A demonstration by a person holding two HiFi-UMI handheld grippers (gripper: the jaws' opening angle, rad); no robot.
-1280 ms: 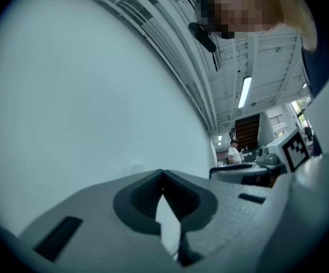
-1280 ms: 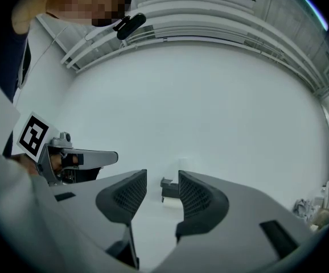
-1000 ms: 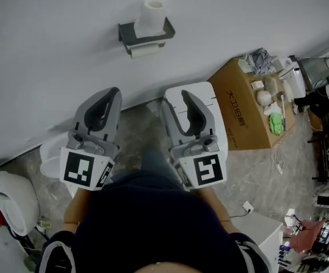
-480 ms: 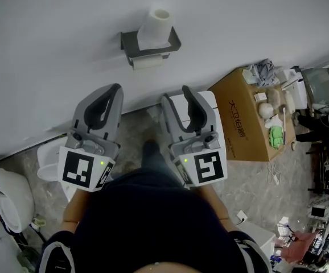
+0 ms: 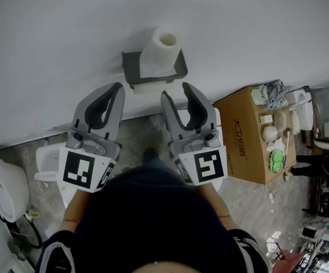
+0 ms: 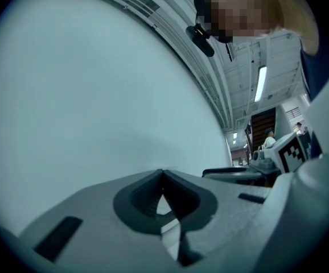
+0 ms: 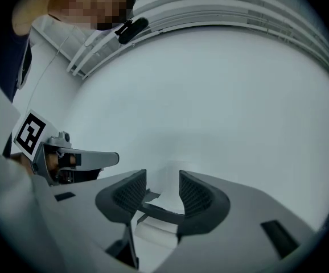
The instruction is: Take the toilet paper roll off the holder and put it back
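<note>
A white toilet paper roll (image 5: 160,51) stands upright on a dark grey wall holder (image 5: 131,68), and more white paper (image 5: 147,87) hangs under its shelf. My right gripper (image 5: 177,93) is just below the holder, open, with nothing between its pads. In the right gripper view (image 7: 162,189) the roll (image 7: 164,175) and the holder's rim (image 7: 160,214) show ahead through the gap. My left gripper (image 5: 116,90) is below and left of the holder, shut and empty; its tips meet in the left gripper view (image 6: 163,176).
The white wall (image 5: 68,33) fills the top of the head view. A cardboard box (image 5: 245,135) with small items on top stands at the right. A white fixture (image 5: 8,189) and a white bin (image 5: 49,159) sit at the left on the stone floor.
The holder and roll have come lower and nearer in the head view, so both grippers now sit closer beneath them. Neither gripper's jaws have changed.
</note>
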